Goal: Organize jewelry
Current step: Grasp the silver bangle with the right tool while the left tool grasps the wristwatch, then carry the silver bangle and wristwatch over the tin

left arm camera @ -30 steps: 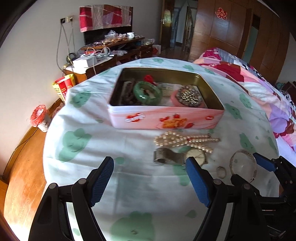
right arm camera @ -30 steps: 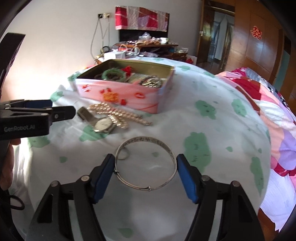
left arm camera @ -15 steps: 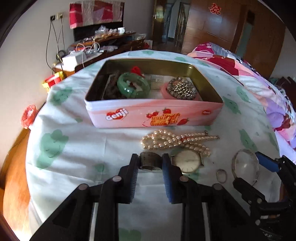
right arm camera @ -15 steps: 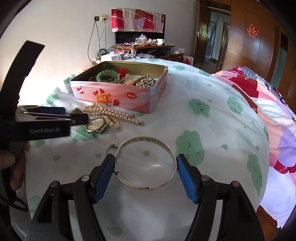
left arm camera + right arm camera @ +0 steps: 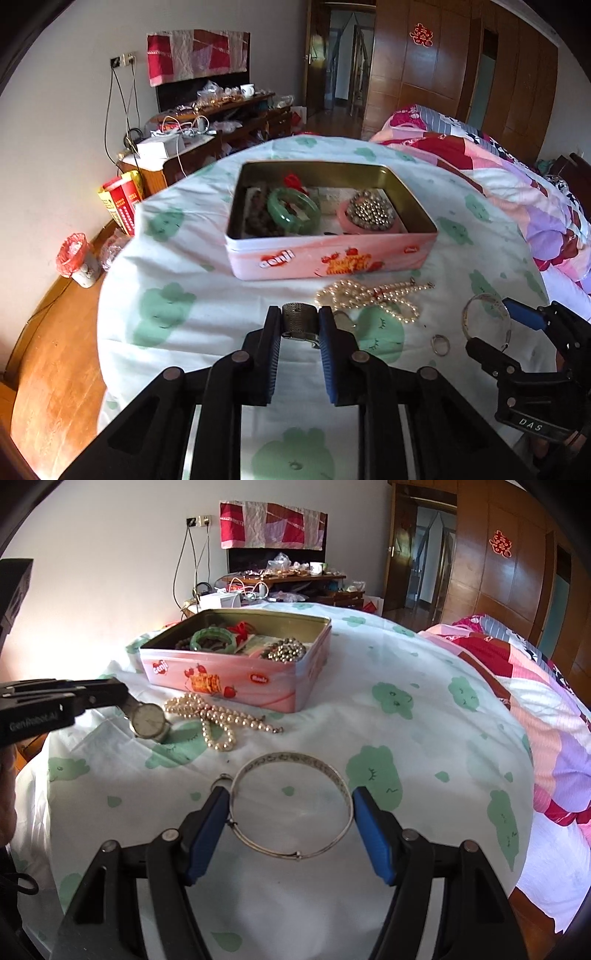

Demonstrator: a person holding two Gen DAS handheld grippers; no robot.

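My left gripper [image 5: 300,326] is shut on the mesh strap of a wristwatch [image 5: 299,322] and holds it just above the cloth; the watch face [image 5: 148,720] hangs from it in the right wrist view. My right gripper [image 5: 290,814] is open, its fingers on either side of a silver bangle [image 5: 291,808] lying on the cloth. A small ring [image 5: 221,780] lies by its left finger. A pearl necklace [image 5: 373,297] lies in front of the pink tin [image 5: 332,258], which holds a green bangle [image 5: 293,214] and a bead bracelet [image 5: 371,214].
The white cloth with green prints [image 5: 406,738] covers a round table. A quilted bed [image 5: 554,720] lies to the right. A cluttered desk [image 5: 207,122] stands behind, and a red bin [image 5: 75,260] sits on the wooden floor at left.
My left gripper moved forward, shut on the watch strap and lifted the watch off the cloth. My right gripper stayed open around the silver bangle.
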